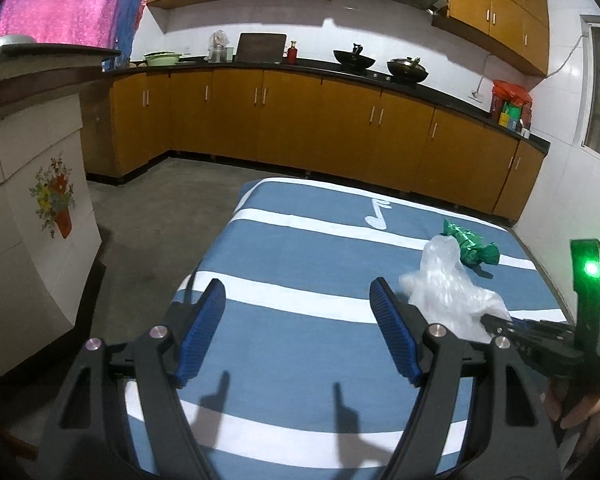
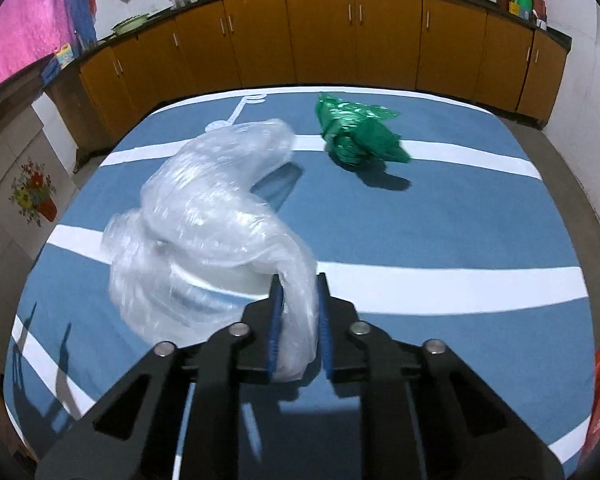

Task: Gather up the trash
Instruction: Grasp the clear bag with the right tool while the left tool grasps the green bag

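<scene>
On the table: we've got a blue cloth with white stripes covering the whole top, and two bits of trash sitting on it.

Clear plastic: the big crumpled clear plastic bag sits toward the near-left part of the cloth, and one end of it runs right up between our right fingers.

Green wrapper: the crumpled green wrapper lies by the far edge of the table, just beyond the clear bag and not touching it as far as we can tell.

Step in hand: looks like we're lifting away the clear bag with the right side.

How to do it well: we'd say keep the pinch firm, since thin film slips easily. Lift straight up so the loose bulk doesn't drag across and knock the green wrapper off the far edge. It's blurry in the right wrist view, so a slower pull probably helps.

Right gripper: fingers nearly closed, clamped on a bunched neck of the clear bag, with plastic filling the narrow gap.

Left gripper: spread wide, nothing between the blue pads, hovering over the near part of the cloth and touching nothing we can see.

What's left: we reckon the green wrapper comes after, and the free left side could take it.
</scene>
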### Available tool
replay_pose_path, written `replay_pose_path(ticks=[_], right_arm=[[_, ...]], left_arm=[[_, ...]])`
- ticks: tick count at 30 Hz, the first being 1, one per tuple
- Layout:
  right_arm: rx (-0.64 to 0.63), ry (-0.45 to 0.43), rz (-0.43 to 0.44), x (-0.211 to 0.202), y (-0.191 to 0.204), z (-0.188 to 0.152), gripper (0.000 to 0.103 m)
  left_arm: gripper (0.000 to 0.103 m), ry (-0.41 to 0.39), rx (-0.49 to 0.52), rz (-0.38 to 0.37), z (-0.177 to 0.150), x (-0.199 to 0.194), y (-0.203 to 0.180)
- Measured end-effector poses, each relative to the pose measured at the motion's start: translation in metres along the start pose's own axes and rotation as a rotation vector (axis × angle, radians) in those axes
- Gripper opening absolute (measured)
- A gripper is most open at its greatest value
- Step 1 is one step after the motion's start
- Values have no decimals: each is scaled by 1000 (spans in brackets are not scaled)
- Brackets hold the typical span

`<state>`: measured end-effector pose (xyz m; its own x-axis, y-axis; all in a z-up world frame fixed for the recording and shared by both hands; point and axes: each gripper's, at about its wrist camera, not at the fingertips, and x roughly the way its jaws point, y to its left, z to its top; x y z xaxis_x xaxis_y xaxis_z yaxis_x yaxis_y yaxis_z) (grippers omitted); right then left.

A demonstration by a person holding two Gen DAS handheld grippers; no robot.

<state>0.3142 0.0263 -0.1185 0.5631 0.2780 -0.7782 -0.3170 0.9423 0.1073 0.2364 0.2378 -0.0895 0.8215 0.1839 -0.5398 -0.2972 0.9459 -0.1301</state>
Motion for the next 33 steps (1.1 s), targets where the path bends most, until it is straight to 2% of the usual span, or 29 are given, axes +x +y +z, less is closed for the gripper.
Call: replay_pose_path(ticks=[6, 10, 15, 22, 26, 33], right_arm=[[16, -71, -24, -37, -30, -19, 13], [91, -126, -66, -66, -64, -30, 13], [200, -175, -133, -93, -105, -40, 13], [262, -221, -201, -109, -129, -41, 13], [285, -242, -199, -111, -132, -40, 13], [310, -247, -176, -104, -141, -41, 13]], left_arm=[[73, 15, 13, -42, 2, 10, -19], [73, 27, 22, -76, 7, 21, -38], [73, 43, 75, -147, 13, 44, -86], [74, 116, 95, -243, 27, 93, -155], [77, 147, 103, -252, 39, 128, -191], [76, 234, 151, -206, 46, 187, -228]])
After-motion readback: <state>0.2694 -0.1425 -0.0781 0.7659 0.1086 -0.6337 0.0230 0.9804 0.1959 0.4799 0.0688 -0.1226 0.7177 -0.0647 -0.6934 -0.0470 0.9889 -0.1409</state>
